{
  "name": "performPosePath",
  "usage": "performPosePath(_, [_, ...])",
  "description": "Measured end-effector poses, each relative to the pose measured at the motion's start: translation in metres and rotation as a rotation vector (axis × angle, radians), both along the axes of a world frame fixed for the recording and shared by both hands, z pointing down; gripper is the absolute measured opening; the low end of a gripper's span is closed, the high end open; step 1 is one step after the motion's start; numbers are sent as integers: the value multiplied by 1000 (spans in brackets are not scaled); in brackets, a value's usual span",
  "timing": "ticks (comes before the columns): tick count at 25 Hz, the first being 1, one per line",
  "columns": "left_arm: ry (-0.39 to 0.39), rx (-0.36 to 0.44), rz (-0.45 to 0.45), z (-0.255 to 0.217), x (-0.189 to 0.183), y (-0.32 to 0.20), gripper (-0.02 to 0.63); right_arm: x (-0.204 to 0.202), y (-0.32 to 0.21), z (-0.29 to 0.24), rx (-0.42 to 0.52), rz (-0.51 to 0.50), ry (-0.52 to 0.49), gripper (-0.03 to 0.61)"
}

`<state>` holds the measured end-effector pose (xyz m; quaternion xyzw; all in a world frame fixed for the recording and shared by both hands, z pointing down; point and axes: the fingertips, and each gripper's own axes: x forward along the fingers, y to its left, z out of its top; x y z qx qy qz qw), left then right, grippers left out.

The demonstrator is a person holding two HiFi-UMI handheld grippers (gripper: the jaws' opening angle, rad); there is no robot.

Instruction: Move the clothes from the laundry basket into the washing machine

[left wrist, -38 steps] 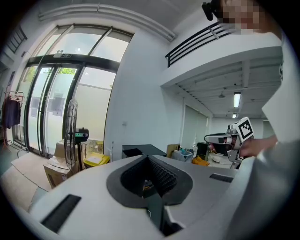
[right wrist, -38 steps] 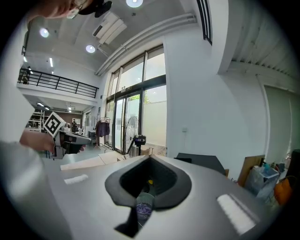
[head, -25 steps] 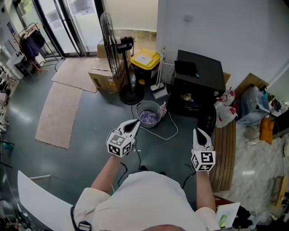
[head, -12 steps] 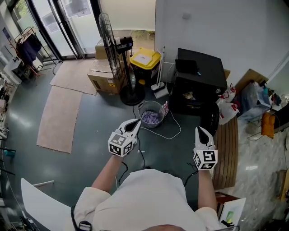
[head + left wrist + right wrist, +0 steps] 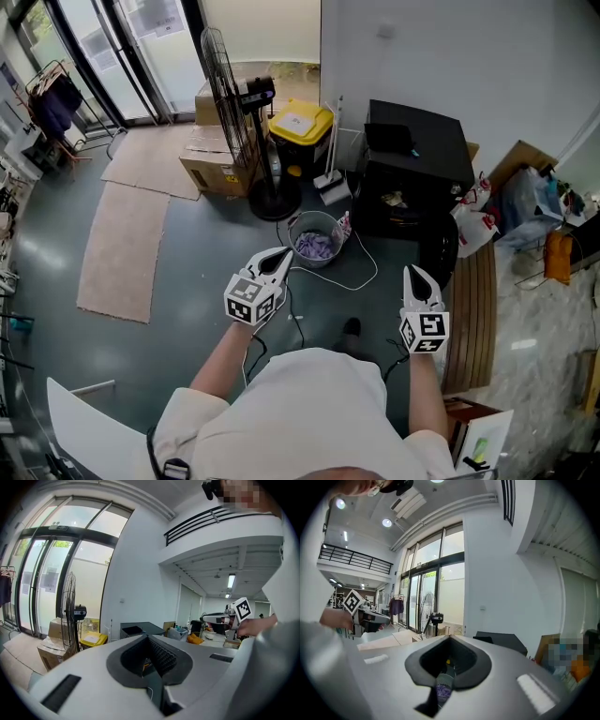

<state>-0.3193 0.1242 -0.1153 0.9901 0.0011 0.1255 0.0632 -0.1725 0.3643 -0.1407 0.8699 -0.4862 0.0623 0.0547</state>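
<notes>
The person [image 5: 300,412] stands on the grey floor [image 5: 187,281] with both tools held out in front, side by side and well apart. The left tool [image 5: 278,256] has its jaws together and grips nothing. The right tool [image 5: 415,275] is likewise closed and empty. The clothes [image 5: 317,246], a purple heap, lie in the round mesh laundry basket [image 5: 298,225]. The basket stands on the floor ahead of the tools, nearer the left one. Just to its right is the black washing machine [image 5: 417,150], set against the white wall [image 5: 487,66]. A white cable [image 5: 361,278] loops over the floor between the basket and the tools. Behind the basket stand a fan [image 5: 225,94], a yellow-lidded bin [image 5: 300,122] and a cardboard box [image 5: 211,167].
</notes>
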Motion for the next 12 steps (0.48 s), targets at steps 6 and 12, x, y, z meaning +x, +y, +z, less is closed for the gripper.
performPosePath(6, [-5, 0, -31, 5, 21, -13, 6, 24, -21, 9, -12, -45, -9, 11])
performPosePath(12, [-19, 3, -81, 16, 52, -28, 6, 72, -44, 20, -6, -95, -13, 11])
